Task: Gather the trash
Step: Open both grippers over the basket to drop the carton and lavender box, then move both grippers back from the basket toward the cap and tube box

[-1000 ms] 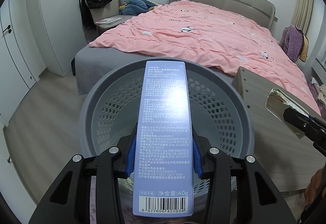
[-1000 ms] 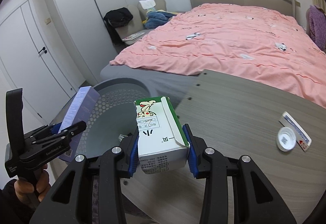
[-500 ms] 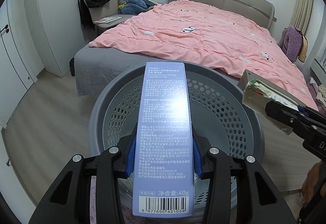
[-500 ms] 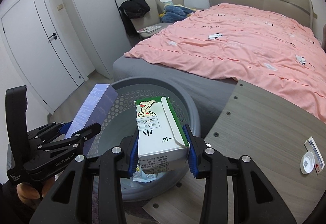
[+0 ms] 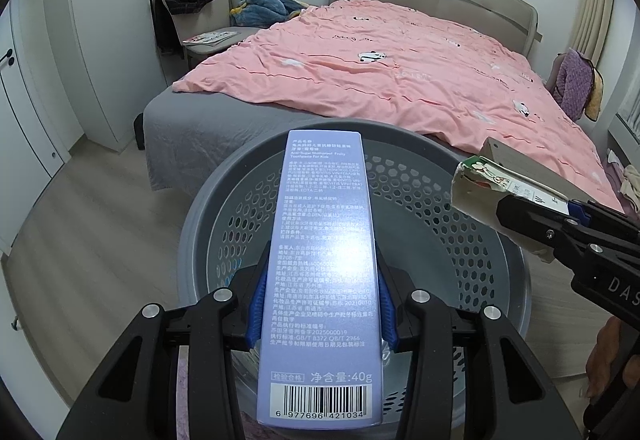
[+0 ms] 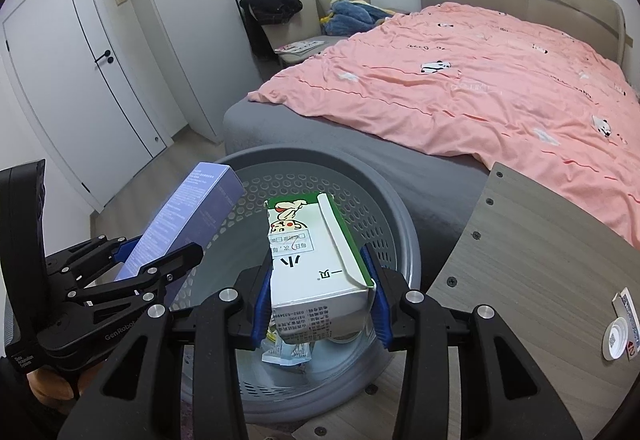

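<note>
My left gripper (image 5: 320, 304) is shut on a tall pale-blue toothpaste box (image 5: 320, 272) and holds it over the open grey perforated trash basket (image 5: 472, 240). My right gripper (image 6: 318, 300) is shut on a white and green carton (image 6: 312, 264), also above the basket (image 6: 396, 215). In the right wrist view the left gripper (image 6: 132, 264) with the blue box (image 6: 188, 215) is at the left, over the basket's near-left rim. In the left wrist view the carton (image 5: 488, 187) comes in from the right. Crumpled wrappers (image 6: 286, 352) lie at the basket's bottom.
A grey wood-grain table (image 6: 532, 260) stands right of the basket, with a white bottle cap (image 6: 616, 336) and a small packet (image 6: 628, 312) on it. A bed with a pink cover (image 6: 460, 87) is behind. A chair with clothes (image 6: 296, 19) and white wardrobe doors (image 6: 80, 59) are at the left.
Both grippers have moved in over the basket with their boxes. The right gripper swung left, off the table, so the carton now hangs above the basket opening.
</note>
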Available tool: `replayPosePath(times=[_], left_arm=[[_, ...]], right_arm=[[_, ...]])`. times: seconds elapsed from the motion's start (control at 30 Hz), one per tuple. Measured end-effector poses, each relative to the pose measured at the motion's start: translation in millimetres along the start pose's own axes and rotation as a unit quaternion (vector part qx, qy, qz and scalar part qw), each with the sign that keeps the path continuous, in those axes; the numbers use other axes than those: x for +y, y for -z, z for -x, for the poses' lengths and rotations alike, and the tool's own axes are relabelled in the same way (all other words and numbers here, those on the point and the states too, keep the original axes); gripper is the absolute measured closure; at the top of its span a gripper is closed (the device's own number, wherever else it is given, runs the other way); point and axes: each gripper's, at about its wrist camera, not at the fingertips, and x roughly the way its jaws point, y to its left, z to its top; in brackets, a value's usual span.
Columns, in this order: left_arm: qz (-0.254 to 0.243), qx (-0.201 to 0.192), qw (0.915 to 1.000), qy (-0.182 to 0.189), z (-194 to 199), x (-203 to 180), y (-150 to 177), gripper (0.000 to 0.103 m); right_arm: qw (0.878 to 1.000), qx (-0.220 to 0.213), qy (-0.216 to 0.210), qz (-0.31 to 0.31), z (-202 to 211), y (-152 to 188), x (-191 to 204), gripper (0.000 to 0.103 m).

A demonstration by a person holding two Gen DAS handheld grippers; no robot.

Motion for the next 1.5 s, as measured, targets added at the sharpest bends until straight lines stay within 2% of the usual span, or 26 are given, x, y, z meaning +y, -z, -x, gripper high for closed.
replayPosePath(times=[0.1,0.17,0.33,1.07,1.5], left_arm=[[0.003,-0.003,1.0,-0.003,2.7,1.3,-0.6,0.054],[0.005,-0.007,0.9999,-0.006,4.8,3.0,-0.7,0.044],[0.01,-0.009,0.9998,-0.013,7.6,5.7,0.7,0.039],[0.019,-0.016,0.9992,-0.031,16.2,8.4,4.2,0.031],[0.014,-0.018,0.9992,-0.034,20.5,3.8,5.5,0.031]], right_arm=[[1.0,-0.004,-0.001,0.001,1.6,-2.0,1.5,0.055],[1.0,-0.007,-0.001,0.001,3.4,-1.8,1.9,0.047],[1.0,-0.007,-0.002,0.003,4.8,-0.7,3.7,0.044],[1.0,-0.008,-0.005,0.003,8.4,4.5,9.3,0.035],[1.0,-0.017,-0.008,-0.005,20.0,11.6,8.6,0.03]])
